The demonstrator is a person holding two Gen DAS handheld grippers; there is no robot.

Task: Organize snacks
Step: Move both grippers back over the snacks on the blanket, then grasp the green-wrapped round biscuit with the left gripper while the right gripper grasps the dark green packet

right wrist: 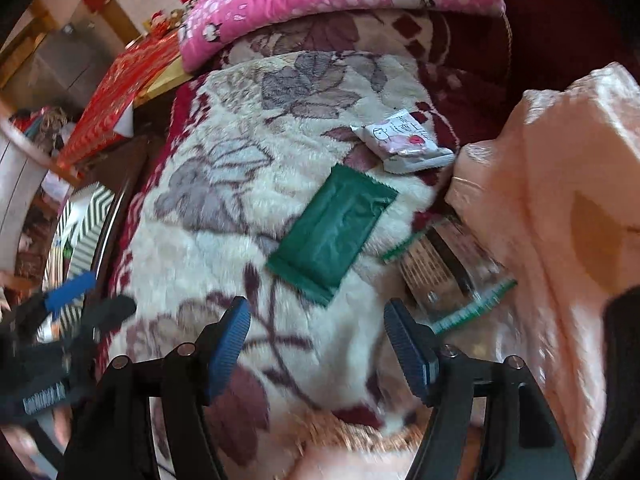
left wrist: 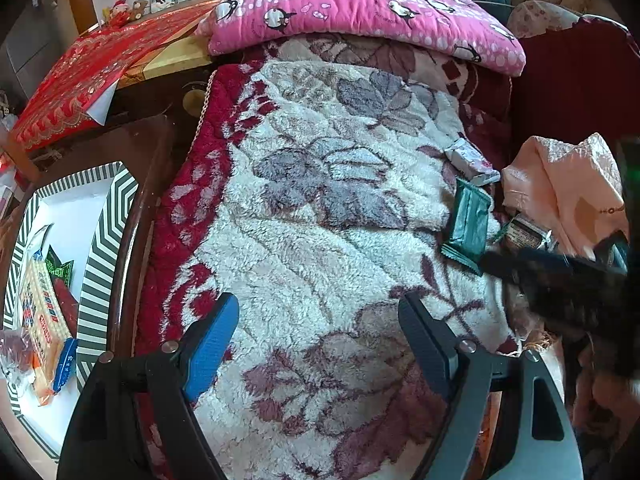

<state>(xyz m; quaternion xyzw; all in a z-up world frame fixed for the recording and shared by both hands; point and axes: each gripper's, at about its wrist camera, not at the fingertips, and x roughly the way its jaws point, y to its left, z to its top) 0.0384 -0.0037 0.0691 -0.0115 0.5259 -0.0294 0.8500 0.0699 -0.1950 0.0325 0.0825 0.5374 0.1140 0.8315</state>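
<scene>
Snacks lie scattered on the floral fleece blanket [right wrist: 224,216]: I see a green packet [right wrist: 332,236] flat near its right side, a white-and-pink packet [right wrist: 404,146] just beyond it, and a clear green-edged packet [right wrist: 448,272] tucked against the peach cloth [right wrist: 560,200]. My right gripper [right wrist: 318,344] hovers just short of the green packet with its fingers spread and nothing between them, and my left gripper [left wrist: 320,344] hangs over bare blanket, fingers likewise spread and empty. Far left, the striped tray [left wrist: 102,256] already holds several packets [left wrist: 44,320].
</scene>
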